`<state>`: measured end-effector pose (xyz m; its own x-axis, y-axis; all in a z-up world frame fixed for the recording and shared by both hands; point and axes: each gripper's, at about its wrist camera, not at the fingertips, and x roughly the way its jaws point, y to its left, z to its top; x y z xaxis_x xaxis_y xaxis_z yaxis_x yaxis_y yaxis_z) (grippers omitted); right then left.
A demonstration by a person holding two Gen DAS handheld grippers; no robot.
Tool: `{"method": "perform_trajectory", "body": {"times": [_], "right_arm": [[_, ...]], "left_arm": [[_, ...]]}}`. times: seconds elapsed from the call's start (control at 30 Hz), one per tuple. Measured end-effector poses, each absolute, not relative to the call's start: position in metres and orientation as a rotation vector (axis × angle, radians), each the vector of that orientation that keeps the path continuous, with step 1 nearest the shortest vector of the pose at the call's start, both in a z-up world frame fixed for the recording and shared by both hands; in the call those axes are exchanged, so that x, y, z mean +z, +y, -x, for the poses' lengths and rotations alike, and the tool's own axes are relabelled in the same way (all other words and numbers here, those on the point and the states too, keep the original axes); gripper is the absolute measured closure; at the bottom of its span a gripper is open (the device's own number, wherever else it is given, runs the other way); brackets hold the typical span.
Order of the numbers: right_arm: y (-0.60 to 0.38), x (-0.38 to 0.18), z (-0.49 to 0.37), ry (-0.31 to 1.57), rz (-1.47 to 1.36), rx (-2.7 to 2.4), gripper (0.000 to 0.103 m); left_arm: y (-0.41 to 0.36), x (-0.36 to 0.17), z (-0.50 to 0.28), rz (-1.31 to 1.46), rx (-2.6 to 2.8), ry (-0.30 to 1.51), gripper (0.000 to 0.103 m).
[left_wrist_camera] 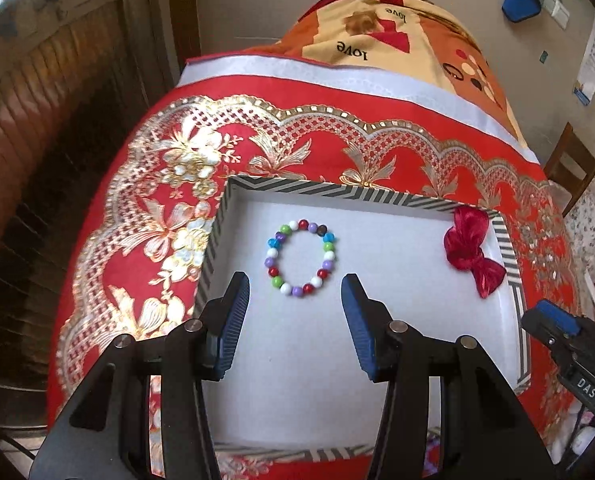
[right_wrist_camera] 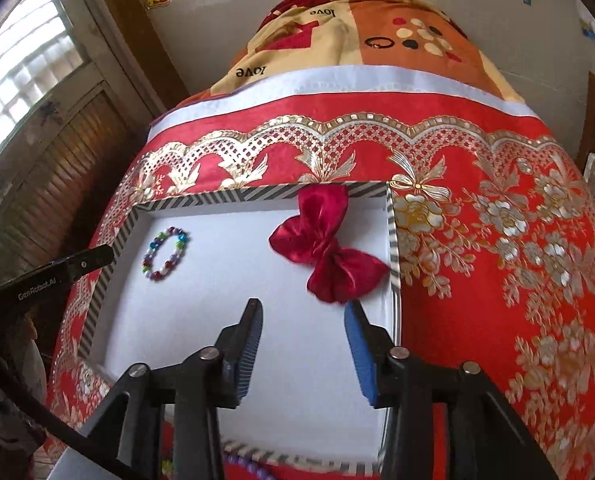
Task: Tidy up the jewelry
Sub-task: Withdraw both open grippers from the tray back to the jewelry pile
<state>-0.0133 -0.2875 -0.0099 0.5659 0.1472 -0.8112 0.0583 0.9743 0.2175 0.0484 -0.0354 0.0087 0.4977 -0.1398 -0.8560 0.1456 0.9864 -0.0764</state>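
A bracelet [left_wrist_camera: 301,257] of many-coloured beads lies flat on the white floor of a shallow box with a black-and-white striped rim [left_wrist_camera: 337,191]. My left gripper [left_wrist_camera: 295,286] hovers just short of the bracelet, open, with nothing between its blue pads. A dark red satin bow [left_wrist_camera: 471,254] rests at the box's far right corner. In the right wrist view the bow [right_wrist_camera: 325,250] lies partly over the striped rim [right_wrist_camera: 393,240], and my right gripper [right_wrist_camera: 303,312] stands open just below it, holding nothing. The bracelet [right_wrist_camera: 166,254] shows at the box's left side.
The box sits on a red cloth with gold and white flower embroidery [right_wrist_camera: 497,260]. Behind it lies an orange and cream blanket printed with "love" [left_wrist_camera: 397,36]. A wooden shutter door [left_wrist_camera: 45,128] stands left; a wooden chair [left_wrist_camera: 569,168] right. A few beads [right_wrist_camera: 241,462] peek out at the box's near edge.
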Motion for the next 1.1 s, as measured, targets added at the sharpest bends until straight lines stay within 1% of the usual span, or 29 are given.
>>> {"method": "perform_trajectory", "body": {"times": [0.33,0.83,0.93,1.0,1.1], "right_arm": [[-0.279,0.000,0.062,0.940,-0.240,0.047,0.060],[-0.274,0.002,0.132,0.950,-0.229,0.035,0.059],[-0.273,0.004,0.146,0.945,-0.231,0.034,0.057],[-0.272,0.004,0.156,0.945,-0.235,0.036,0.052],[-0.269,0.004,0.168,0.947,-0.226,0.040,0.050]], "left_arm": [[-0.036,0.022,0.003,-0.020,-0.150,1.005,0.056],[-0.032,0.028,0.082,-0.021,-0.141,0.990,0.056],[-0.030,0.028,0.096,-0.018,-0.139,0.994,0.056],[-0.029,0.027,0.106,-0.019,-0.138,0.993,0.056],[-0.027,0.027,0.119,-0.016,-0.139,0.994,0.056]]}}
